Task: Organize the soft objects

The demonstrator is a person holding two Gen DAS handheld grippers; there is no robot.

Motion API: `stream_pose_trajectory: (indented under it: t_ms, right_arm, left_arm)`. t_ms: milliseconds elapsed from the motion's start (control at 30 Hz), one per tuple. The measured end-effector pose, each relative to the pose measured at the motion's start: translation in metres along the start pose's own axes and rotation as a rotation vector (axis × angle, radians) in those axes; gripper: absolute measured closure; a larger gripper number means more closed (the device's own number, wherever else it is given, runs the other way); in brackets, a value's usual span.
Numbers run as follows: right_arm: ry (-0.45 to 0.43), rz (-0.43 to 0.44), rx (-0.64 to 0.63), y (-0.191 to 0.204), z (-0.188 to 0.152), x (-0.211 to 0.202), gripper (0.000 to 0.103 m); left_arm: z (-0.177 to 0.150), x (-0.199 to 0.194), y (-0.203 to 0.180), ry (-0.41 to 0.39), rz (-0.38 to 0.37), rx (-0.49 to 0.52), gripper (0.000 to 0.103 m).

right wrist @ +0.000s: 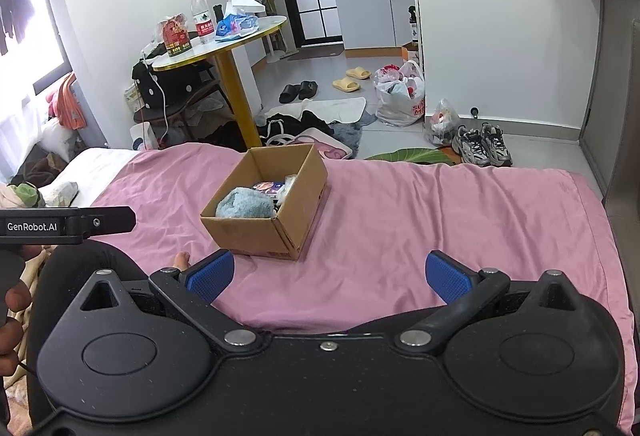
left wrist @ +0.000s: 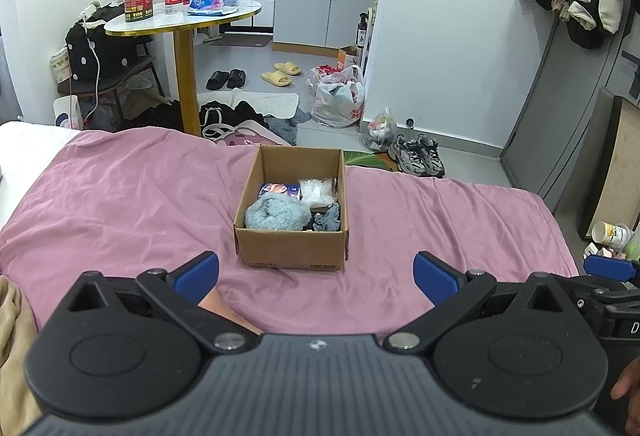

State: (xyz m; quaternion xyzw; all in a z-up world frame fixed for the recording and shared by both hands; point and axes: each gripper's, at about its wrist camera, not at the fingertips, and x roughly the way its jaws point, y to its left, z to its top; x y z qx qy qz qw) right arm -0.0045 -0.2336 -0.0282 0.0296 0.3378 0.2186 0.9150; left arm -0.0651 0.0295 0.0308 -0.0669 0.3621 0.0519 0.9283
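A brown cardboard box stands on the pink bedsheet. Inside lie a fluffy light blue cloth, a clear plastic packet, a blue and red packet and a small dark grey item. My left gripper is open and empty, just short of the box's near side. My right gripper is open and empty, to the right of the box, where the blue cloth shows. Part of the right gripper shows at the left wrist view's right edge.
A round gold-rimmed table with a bottle and packets stands beyond the bed. The floor holds clothes, slippers, plastic bags and sneakers. A white sheet lies left of the pink one. My knees lie under the grippers.
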Motion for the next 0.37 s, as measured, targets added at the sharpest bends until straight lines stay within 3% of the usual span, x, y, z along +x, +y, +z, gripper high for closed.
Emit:
stream_pose_trajectory:
  t_ms: [367]
  right_arm:
    - [0.005,-0.001,-0.008,0.0,-0.0027,0.0017,0.0]
  left_arm:
    - [-0.003,0.0,0.0014,0.001,-0.004,-0.004,0.0]
